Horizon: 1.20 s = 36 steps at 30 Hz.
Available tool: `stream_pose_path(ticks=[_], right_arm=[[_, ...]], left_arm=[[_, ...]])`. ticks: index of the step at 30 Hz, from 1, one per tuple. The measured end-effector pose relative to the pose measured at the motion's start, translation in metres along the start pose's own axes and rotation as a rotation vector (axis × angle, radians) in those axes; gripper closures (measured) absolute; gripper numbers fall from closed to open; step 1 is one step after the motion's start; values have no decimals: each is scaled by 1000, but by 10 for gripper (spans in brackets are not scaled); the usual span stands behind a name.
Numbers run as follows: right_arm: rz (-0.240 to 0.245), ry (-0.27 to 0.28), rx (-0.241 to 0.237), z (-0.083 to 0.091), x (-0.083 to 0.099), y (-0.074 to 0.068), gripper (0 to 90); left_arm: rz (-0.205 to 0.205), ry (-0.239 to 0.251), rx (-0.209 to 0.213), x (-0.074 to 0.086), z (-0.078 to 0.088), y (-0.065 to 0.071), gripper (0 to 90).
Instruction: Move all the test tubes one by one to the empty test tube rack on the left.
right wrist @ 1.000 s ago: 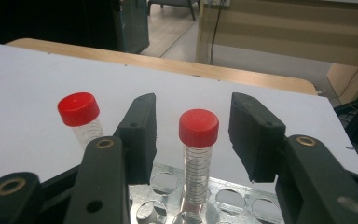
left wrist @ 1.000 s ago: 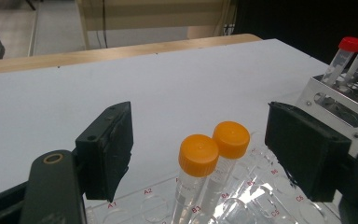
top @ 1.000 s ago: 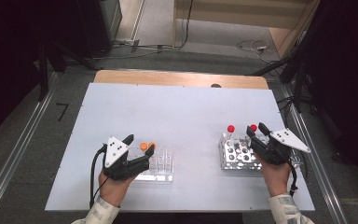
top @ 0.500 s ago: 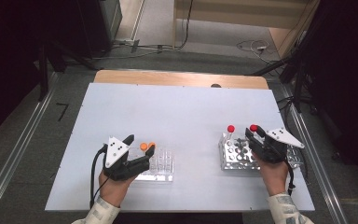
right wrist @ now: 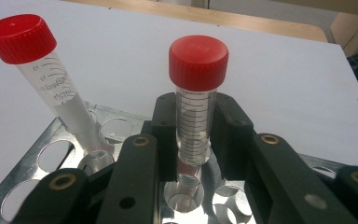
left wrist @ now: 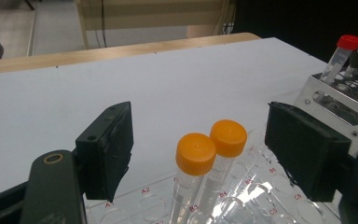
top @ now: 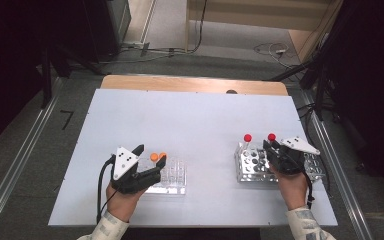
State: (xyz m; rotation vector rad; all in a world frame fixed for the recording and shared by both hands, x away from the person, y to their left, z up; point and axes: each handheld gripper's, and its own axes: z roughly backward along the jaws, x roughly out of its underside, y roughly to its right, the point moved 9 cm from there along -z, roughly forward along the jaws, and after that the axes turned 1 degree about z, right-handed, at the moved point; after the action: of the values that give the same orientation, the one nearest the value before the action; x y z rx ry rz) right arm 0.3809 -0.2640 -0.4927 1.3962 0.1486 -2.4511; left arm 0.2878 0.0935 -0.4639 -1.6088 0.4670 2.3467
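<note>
Two racks: a clear plastic rack (top: 172, 176) at the left of the white tabletop (top: 190, 125), a metal rack (top: 250, 167) at the right.
Right gripper (right wrist: 193, 135): jaws have just been closing — now clamped on a red-capped tube (right wrist: 196, 93) standing in a metal-rack hole.
Other red-capped tube (right wrist: 46, 70): tilted in the same rack, just beside.
Left gripper (left wrist: 200, 144): jaws wide — above the clear rack, either side of two orange-capped tubes (left wrist: 209, 154), not touching them.

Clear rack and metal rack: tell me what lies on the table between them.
Nothing: in the high view, bare white table separates the clear rack, holding the orange-capped tubes, from the metal rack.
</note>
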Motion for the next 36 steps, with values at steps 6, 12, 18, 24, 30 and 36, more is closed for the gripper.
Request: stream_pose_path(ticks=[6,12,18,24,30,36], right_arm=[[-1,42,5,6,-6,1,711],[0,107,5,23,-21,1,712],[-4,181,-7,46,-40,0,712],[2,228,-42,69,-52,-6,712],[22,200,-106,77,-46,-21,712],[51,187,-163,84,-41,-37,712]], left_arm=[[-1,2,-2,0,0,-1,243],[2,9,-2,-1,1,0,235],[6,17,-1,-4,2,1,226],[6,27,5,-7,4,3,226],[4,38,12,-11,8,6,226],[-4,47,34,-15,11,13,218]])
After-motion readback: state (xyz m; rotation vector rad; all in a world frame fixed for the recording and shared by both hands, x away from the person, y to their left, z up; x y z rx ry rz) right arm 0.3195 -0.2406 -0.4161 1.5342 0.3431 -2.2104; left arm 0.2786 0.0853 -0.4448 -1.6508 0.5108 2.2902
